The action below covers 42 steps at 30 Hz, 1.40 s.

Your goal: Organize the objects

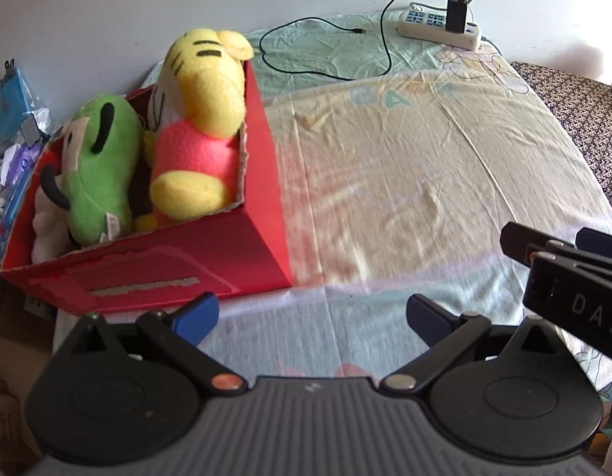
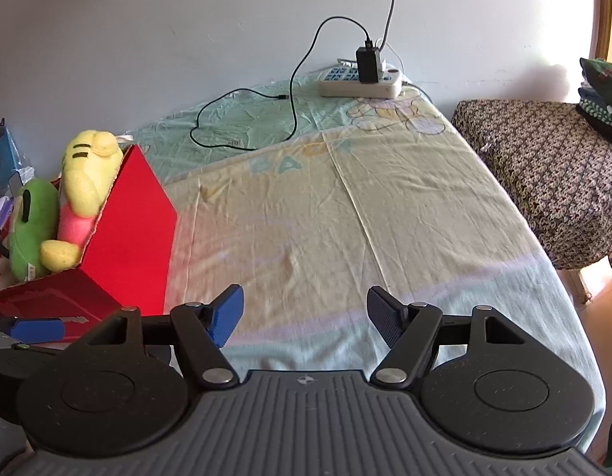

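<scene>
Left tool (image 1: 311, 315): fingers spread wide apart, nothing between them; it hangs over the near end of the bed, just beside the red box.
Right tool (image 2: 304, 319): fingers likewise wide apart and empty, over the near end of the bed; in the left wrist view its dark body juts in at the right edge (image 1: 559, 269).
Bed (image 1: 405, 182): covered by a pale sheet in yellow and green with faint cartoon prints; the stretch ahead of both tools is bare cloth.
Red box (image 1: 210, 261): open-topped cardboard, standing on the left side of the bed, its front face torn in a strip.
Yellow plush toy (image 1: 202, 119): in the right half of the box, with a pink middle; its head sticks up above the far rim.
Green plush toy (image 1: 99, 174): in the box, touching the yellow one on its left.
White plush (image 1: 44, 234): only a bit shows at the box's near left corner, under the green toy.
Power strip (image 2: 361, 81): at the far end of the bed by the wall, a black charger (image 2: 368, 65) plugged into it.
Black cable (image 2: 266, 119): runs from the charger and loops over the sheet.
Patterned cloth (image 2: 543, 174): covers a surface to the right of the bed.
</scene>
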### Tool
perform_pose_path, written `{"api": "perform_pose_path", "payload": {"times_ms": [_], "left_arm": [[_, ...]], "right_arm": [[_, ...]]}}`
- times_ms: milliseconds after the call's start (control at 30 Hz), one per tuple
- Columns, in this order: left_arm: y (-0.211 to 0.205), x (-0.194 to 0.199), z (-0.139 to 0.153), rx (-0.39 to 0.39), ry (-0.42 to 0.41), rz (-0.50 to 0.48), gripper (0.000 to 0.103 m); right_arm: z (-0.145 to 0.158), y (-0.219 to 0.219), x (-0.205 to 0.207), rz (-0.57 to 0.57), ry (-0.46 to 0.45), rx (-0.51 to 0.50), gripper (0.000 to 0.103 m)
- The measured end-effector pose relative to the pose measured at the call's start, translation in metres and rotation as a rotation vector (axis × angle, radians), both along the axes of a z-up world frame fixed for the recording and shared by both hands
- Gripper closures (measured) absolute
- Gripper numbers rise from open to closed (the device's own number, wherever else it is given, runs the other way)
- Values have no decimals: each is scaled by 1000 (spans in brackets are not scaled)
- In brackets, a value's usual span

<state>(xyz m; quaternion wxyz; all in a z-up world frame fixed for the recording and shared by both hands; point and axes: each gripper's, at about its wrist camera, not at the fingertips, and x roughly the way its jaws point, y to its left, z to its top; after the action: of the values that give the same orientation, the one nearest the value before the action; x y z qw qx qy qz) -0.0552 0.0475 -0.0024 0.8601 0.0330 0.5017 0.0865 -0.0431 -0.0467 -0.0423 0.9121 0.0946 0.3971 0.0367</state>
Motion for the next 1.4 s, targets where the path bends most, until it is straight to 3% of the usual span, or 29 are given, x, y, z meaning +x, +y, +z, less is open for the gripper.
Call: {"api": "perform_pose_path", "payload": {"times_ms": [400, 767, 1100, 1400], "left_arm": [[21, -15, 4, 14, 8, 111, 3], [85, -33, 23, 28, -32, 236, 3], [153, -23, 49, 15, -80, 226, 3], [213, -5, 63, 12, -120, 201, 3]], "right_arm": [[-2, 21, 5, 113, 31, 37, 32], [21, 79, 13, 219, -3, 48, 32], [52, 138, 26, 201, -52, 41, 32], [62, 185, 41, 158, -67, 19, 32]]}}
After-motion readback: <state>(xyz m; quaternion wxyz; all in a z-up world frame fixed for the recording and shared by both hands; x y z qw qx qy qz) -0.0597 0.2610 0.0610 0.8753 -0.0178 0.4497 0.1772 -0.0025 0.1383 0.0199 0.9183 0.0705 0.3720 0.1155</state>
